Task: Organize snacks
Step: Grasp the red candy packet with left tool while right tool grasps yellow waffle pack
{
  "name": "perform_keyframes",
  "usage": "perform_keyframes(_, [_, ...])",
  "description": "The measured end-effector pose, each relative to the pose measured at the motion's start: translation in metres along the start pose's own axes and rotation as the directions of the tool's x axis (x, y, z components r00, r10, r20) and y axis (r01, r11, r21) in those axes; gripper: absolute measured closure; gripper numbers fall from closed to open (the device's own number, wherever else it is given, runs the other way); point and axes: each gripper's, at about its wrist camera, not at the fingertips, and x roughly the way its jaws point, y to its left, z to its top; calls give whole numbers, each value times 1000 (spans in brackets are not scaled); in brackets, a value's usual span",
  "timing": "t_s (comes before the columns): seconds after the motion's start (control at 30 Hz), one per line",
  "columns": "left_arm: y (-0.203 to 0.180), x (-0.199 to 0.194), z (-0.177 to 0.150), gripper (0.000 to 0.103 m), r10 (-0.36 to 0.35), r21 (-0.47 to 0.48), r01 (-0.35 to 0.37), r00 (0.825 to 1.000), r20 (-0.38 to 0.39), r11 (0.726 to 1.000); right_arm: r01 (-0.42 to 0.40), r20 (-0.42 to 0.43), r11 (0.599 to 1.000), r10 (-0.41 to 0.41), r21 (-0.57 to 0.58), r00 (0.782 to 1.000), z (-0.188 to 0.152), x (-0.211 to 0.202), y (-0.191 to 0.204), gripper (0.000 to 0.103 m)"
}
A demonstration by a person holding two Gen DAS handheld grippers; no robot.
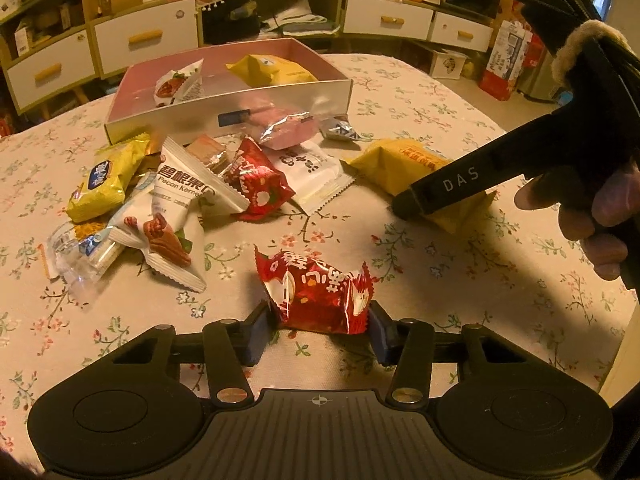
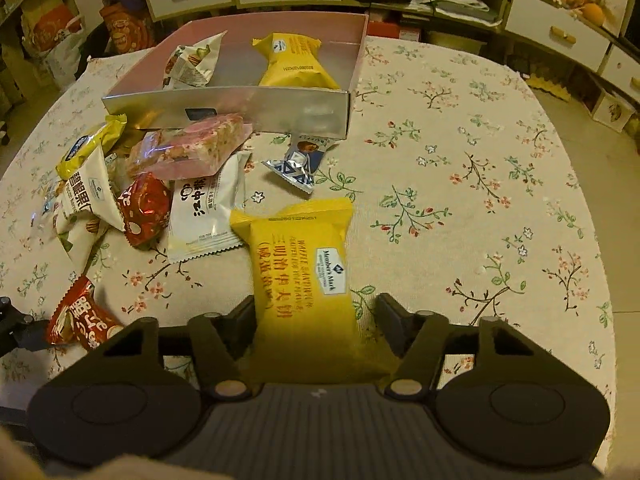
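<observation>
A red foil snack (image 1: pixel 316 294) lies on the floral tablecloth between the fingers of my left gripper (image 1: pixel 318 330), which touch its sides; it also shows in the right wrist view (image 2: pixel 78 318). My right gripper (image 2: pixel 314 324) straddles a yellow waffle sandwich packet (image 2: pixel 300 280), its jaws open with a gap on the right side; in the left wrist view its finger (image 1: pixel 448 188) lies over that packet (image 1: pixel 404 164). A pink box (image 1: pixel 224 120) (image 2: pixel 256 108) at the back holds a yellow packet (image 2: pixel 294 62) and a pecan packet (image 2: pixel 192 64).
A pile of loose snacks (image 1: pixel 180 196) (image 2: pixel 160 184) lies in front of the box, left of centre. A small blue-and-silver sachet (image 2: pixel 298 164) lies by the box's right corner. Drawers and shelves (image 1: pixel 384 20) stand beyond the table.
</observation>
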Motion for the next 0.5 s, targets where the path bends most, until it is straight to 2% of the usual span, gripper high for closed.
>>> perform_keyframes(0.1, [0,0,0,56,2,3,-2,1000,1,1000,-1,0,1000,1,-7,1000,1,-1,1,56])
perform_keyframes(0.3, [-3,0,-2,52,-3,27,3,1000,10,1000,9,-3,1000,-9,2,1000,3,-1,1,60])
perform_keyframes(0.43, [-6,2,-2,34,-10,49,9,1000,22,999,15,-4,1000,-15,8,1000,3,-2,1,62])
perform_keyframes(0.5, [-7,4,-2,29,9,58,-11,999,31,998,14,-4,1000,-14,9,1000,3,-3,1,64])
